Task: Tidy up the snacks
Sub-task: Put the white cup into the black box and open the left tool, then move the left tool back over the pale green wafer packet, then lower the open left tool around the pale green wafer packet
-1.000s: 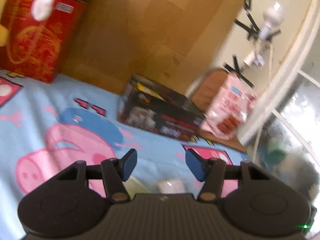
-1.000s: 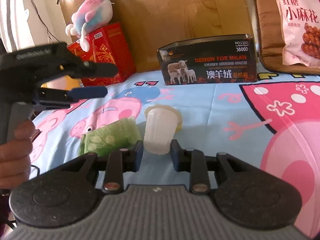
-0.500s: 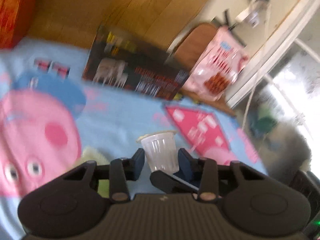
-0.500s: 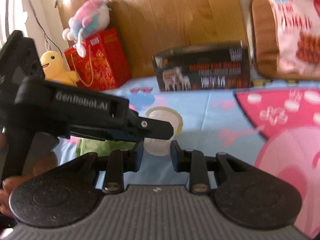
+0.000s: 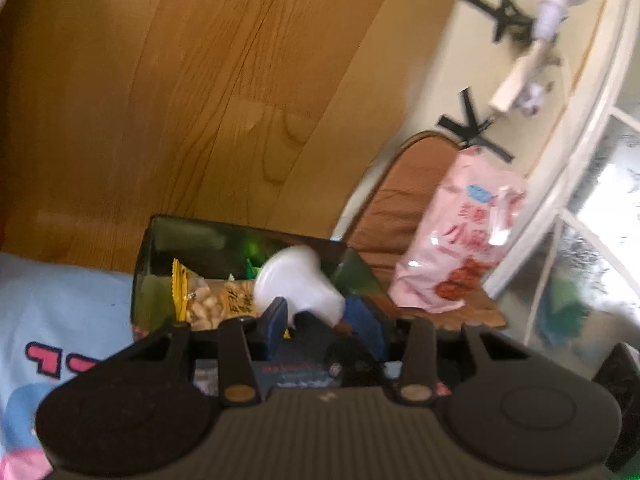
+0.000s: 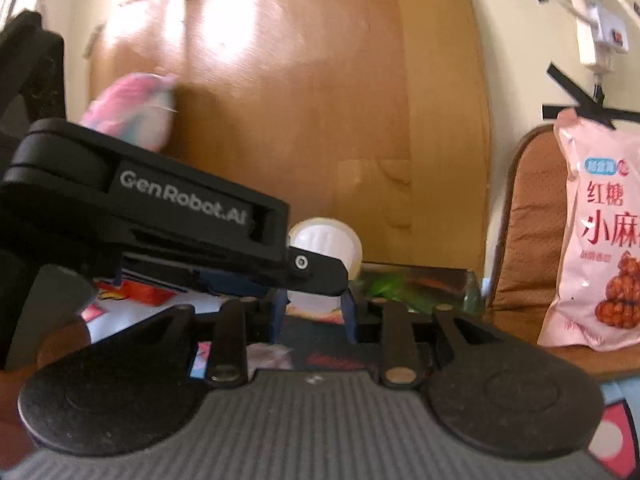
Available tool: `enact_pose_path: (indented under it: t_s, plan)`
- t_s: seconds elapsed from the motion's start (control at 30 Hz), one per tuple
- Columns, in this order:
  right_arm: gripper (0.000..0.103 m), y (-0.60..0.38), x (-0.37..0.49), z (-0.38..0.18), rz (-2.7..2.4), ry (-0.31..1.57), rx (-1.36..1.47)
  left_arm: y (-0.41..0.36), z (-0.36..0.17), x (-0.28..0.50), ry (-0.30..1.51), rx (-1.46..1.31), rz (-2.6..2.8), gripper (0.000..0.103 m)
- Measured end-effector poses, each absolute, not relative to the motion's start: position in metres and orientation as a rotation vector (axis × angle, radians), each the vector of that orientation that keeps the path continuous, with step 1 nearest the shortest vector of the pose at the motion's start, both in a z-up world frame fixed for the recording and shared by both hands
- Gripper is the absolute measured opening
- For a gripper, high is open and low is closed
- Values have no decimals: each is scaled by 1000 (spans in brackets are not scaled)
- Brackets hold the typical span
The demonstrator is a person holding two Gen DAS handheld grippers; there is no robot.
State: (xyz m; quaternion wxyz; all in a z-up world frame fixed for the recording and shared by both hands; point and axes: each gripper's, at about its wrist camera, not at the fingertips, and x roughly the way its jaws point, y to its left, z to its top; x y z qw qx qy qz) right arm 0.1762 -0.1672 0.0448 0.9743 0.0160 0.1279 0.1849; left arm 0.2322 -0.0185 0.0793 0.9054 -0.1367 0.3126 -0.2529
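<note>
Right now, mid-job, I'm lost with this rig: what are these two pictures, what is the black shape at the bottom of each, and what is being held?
There is no robot arm. A person holds a hand-held gripper in each hand, and each has a fisheye camera looking along its two fingers. One picture comes from the left hand-held gripper, the other from the right hand-held gripper. The black shape is the tool itself. Both appear closed on one white jelly cup, in front of an open dark box with a peanut packet inside. The box stands on a cartoon-print cloth. A pink snack bag leans on a brown cushion.
</note>
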Motion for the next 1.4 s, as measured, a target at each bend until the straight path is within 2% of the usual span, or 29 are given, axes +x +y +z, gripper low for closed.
enact_pose_path:
  t_s: [0.03,0.07,0.1,0.4,0.43,0.5,0.67,0.83,0.97,1.03,1.1,1.17,1.4]
  plan:
    - [36,-170,185,40,351,247,40,-18,75,235,657,-296,-520,38]
    - [44,-173,188,35,327,242,54,-16,73,234,660,-309,-522,38]
    - [45,-178,190,31,319,251,79,-13,70,231,659,-316,-527,38]
    - [47,-176,158,37,476,278,79,64,80,151,595,-397,-459,40]
    - [48,-173,151,39,512,288,77,76,79,138,597,-402,-437,43]
    - [51,-168,136,41,593,332,97,97,71,115,617,-431,-396,46]
    - [52,-163,95,17,712,506,125,129,34,65,709,-543,-354,46]
    - [52,-158,82,-2,729,634,162,139,10,31,747,-654,-376,46]
    - [52,-148,83,-3,744,662,184,131,-3,28,785,-684,-408,46]
    - [51,-144,82,-5,749,667,169,124,-10,31,816,-684,-419,39]
    - [37,-144,77,-4,759,659,154,119,-13,34,819,-682,-431,32]
    - [33,-146,71,-4,764,663,172,115,-12,38,817,-666,-426,32]
    - [32,-164,65,-5,727,604,249,89,-6,73,805,-562,-408,32]
